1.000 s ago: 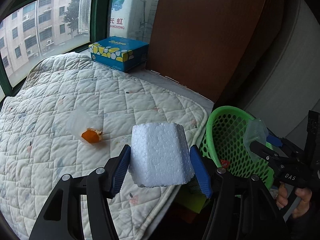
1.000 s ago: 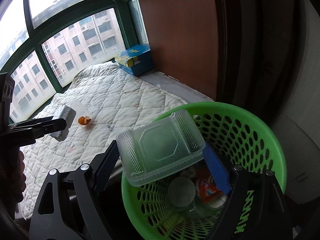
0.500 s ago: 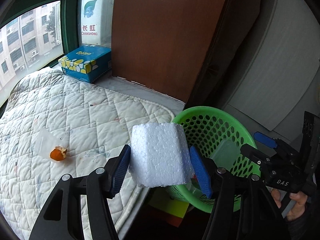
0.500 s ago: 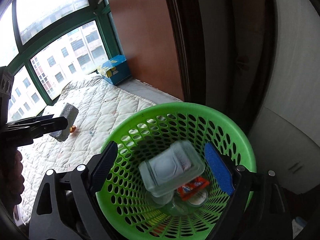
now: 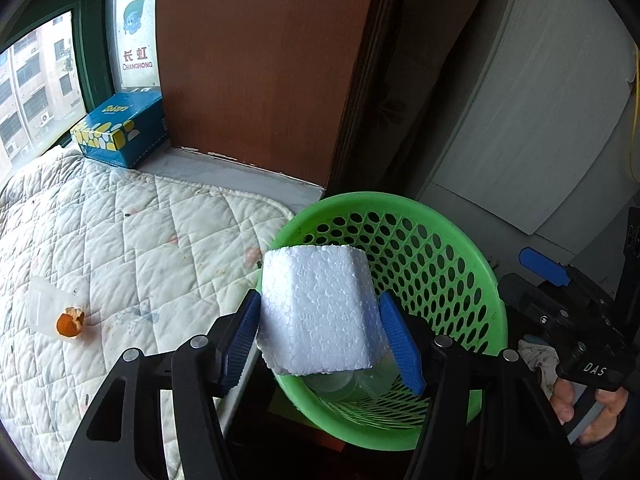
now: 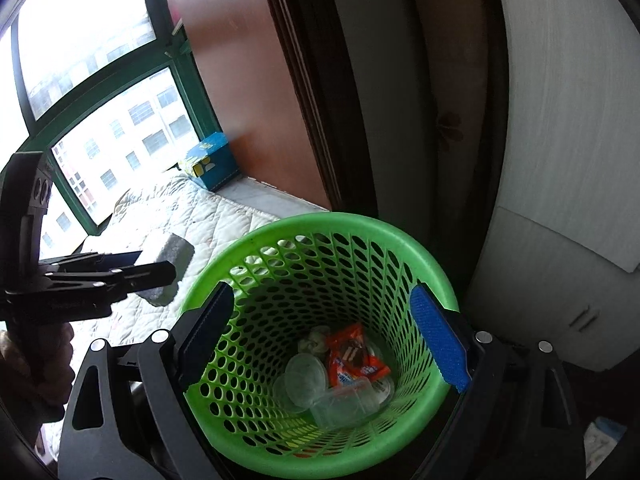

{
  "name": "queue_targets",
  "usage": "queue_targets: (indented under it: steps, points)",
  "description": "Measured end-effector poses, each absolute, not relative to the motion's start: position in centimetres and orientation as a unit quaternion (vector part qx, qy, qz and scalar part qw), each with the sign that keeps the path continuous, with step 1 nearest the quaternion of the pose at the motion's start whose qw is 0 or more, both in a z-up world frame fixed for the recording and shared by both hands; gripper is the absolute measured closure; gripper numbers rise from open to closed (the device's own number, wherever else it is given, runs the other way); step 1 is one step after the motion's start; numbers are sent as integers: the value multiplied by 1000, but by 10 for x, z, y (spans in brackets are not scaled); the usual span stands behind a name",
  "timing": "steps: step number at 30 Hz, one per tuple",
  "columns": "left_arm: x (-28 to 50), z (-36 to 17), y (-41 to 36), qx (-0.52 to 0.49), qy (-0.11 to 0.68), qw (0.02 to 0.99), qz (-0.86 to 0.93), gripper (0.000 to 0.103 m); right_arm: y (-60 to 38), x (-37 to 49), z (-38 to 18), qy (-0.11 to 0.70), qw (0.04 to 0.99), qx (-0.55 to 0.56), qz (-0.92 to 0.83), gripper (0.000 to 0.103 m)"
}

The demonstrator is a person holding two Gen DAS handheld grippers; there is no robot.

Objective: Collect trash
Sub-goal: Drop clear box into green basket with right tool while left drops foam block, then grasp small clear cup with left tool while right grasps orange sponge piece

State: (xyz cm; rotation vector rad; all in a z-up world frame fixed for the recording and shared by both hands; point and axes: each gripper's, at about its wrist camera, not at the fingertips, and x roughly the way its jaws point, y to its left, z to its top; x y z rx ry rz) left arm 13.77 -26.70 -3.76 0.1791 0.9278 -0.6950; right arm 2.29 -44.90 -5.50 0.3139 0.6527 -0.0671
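Note:
My left gripper [image 5: 322, 336] is shut on a white foam block [image 5: 320, 312] and holds it over the near rim of the green mesh basket [image 5: 452, 236]. The foam block also shows in the right wrist view [image 6: 176, 256], just left of the basket [image 6: 320, 224]. My right gripper [image 6: 324, 336] is open and empty above the basket. At the basket's bottom lie a clear plastic container [image 6: 344, 404], clear lids [image 6: 304, 372] and an orange wrapper [image 6: 352, 356]. An orange peel [image 5: 70, 322] on a clear plastic piece [image 5: 44, 304] lies on the quilt.
A white quilted pad [image 5: 120, 248] covers the window ledge. A blue tissue box [image 5: 120, 128] stands at its far end by the window. A brown wooden panel [image 5: 256, 60] and a white cabinet [image 5: 540, 120] stand behind the basket.
The right gripper opened and the clear container dropped into the basket. The left gripper carried the foam block right, from over the quilt to over the basket's rim.

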Motion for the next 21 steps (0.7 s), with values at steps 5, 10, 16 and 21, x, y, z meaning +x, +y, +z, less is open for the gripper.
queue_targets:
  steps: [5,10,16,21]
  points:
    - [133,-44,-282,90,443,825,-339,37,-452,20,-57,318,934,157,-34,14]
    - [127,-43,-288,93,439,823,-350,30,-454,19,-59,318,933,164,-35,14]
    - [129,-42,-278,90,438,828,-338,29,-451,20,-60,321,932,165,-31,14]
    - [138,-40,-252,81,436,840,-314,29,-441,25,-58,322,932,162,-20,14]
